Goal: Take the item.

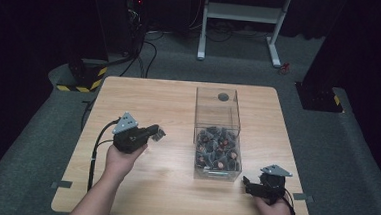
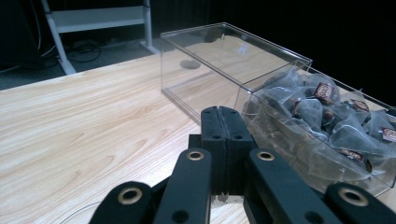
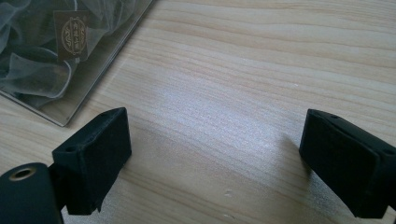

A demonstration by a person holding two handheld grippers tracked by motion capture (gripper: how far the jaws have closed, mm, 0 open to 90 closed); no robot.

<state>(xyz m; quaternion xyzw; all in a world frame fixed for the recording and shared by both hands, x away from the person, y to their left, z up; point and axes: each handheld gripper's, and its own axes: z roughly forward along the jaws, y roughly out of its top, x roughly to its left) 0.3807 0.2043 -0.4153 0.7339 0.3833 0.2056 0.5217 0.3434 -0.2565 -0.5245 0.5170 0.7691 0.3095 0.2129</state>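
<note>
So the person's got the left gripper (image 1: 158, 132) hovering over the wooden table (image 1: 144, 94) just left of the clear plastic box (image 1: 218, 106), and it looks like there's a small see-through packet pinched at its tip in the high view. From the left gripper view the jaws are pressed flat together, so if it is one of the tea bags it's a thin bit of mesh or a tag, and I can't really make out which. The right gripper (image 3: 215, 154) is parked low at the table's near right corner, jaws spread wide with nothing between them, right by the box's near corner, probably waiting its turn or ready to steady the box. The tea bags (image 2: 327, 116) are piled in the near half of the box: gauzy pyramid sachets with dark little tags carrying a gold emblem. The far half sits bare apart from a dark round mark by its far end.
</note>
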